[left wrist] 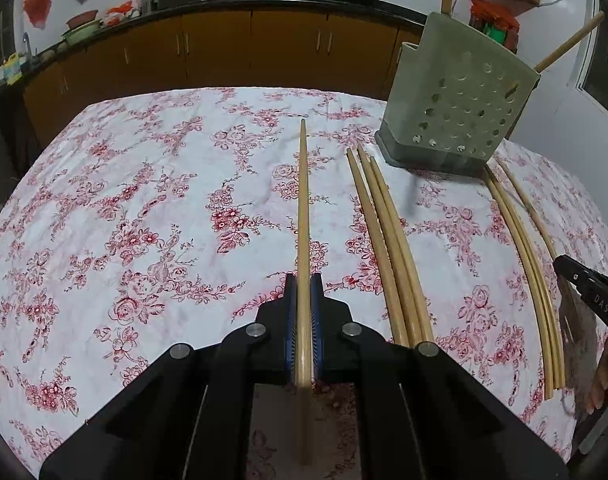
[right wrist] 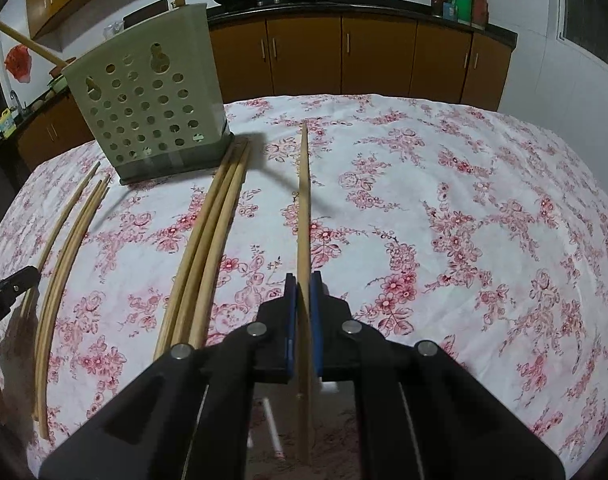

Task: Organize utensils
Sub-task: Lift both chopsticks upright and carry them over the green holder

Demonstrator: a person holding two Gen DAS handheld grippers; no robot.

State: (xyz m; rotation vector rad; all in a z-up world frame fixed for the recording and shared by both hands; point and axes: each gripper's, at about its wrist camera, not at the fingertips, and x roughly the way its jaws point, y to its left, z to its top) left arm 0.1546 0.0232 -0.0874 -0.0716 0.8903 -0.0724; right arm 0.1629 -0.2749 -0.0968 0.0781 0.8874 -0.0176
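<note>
Chopsticks, pale wood, long and slender: one (left wrist: 303, 216) clamped in my left claw (left wrist: 303, 296), one (right wrist: 304, 208) in my right claw (right wrist: 303, 296), each pointing away over the bench (left wrist: 144, 208). A group of three (left wrist: 388, 248) lies side by side on the floral cloth, tips near the holder (left wrist: 456, 96). Holder: grey-green plastic, perforated, tilted, one chopstick (left wrist: 568, 42) protruding.

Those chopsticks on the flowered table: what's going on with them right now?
A person is sorting chopsticks using a handheld gripper in each hand. The left gripper is shut on one chopstick, and the right gripper is shut on another chopstick. More loose chopsticks lie in bunches on the tablecloth. The green perforated holder stands at the far side with one stick already in it.
</note>
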